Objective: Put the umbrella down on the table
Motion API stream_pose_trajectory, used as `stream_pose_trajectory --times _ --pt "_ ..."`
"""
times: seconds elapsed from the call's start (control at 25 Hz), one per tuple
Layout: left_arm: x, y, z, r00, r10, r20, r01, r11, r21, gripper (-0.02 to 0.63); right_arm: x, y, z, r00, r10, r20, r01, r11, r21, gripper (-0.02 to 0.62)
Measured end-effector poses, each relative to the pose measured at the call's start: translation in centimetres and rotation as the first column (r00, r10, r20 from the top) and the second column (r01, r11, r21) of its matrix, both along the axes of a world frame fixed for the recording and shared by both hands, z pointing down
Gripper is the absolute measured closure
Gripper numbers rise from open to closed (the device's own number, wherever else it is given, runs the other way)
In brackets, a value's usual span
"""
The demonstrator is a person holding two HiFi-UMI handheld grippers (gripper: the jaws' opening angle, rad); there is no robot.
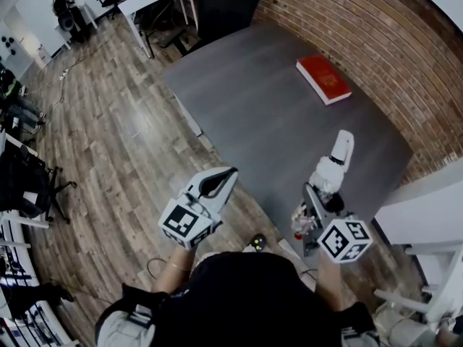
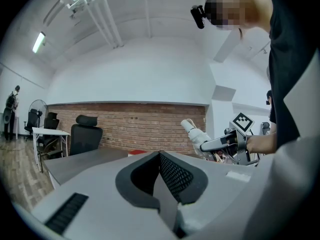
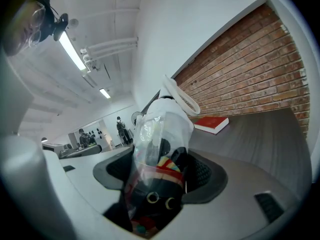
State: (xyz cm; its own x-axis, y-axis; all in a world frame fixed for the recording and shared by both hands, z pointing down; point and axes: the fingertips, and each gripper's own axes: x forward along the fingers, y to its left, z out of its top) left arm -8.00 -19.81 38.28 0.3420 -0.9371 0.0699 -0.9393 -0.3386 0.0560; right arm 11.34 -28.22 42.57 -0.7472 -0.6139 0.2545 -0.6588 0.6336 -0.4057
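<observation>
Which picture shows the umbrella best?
The right gripper view: the umbrella fills it, wrapped in clear plastic, clamped between the right hand-held gripper's jaws. The head view shows it small, poking out over the grey table. The left gripper view shows only its white end from the side.

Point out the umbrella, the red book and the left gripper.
umbrella point(image 1: 341, 150), head view, on its white end.
red book point(image 1: 323, 79), head view, on the middle of its cover.
left gripper point(image 1: 231, 173), head view, at its fingertips.

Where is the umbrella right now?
Head view, lower right: the umbrella is clamped in the right gripper, over the table's near end; the book lies farther off.
</observation>
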Motion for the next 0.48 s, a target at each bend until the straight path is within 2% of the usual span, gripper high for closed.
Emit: stream_pose_trajectory --times 0.12,0.36,0.48 --pt "0.6 -0.7 0.4 1.000 0.016 -0.001 -0.016 1.000 0.014 0.604 0.1 -1.0 0.3 1.000 -0.012 0.000 0.012 1.000 0.000 0.304" --pt "0.2 -2.3 2.3 1.000 0.016 -0.014 -0.017 0.999 -0.042 0.604 -0.3 -2.5 2.5 1.000 -0.013 -0.015 0.013 0.999 -0.038 0.304" --pt "0.0 -4.1 2.8 0.998 0.049 -0.028 -0.050 0.997 -0.055 0.604 -0.5 -3.4 3.1 0.999 0.018 -0.027 -0.020 0.998 -0.055 0.304"
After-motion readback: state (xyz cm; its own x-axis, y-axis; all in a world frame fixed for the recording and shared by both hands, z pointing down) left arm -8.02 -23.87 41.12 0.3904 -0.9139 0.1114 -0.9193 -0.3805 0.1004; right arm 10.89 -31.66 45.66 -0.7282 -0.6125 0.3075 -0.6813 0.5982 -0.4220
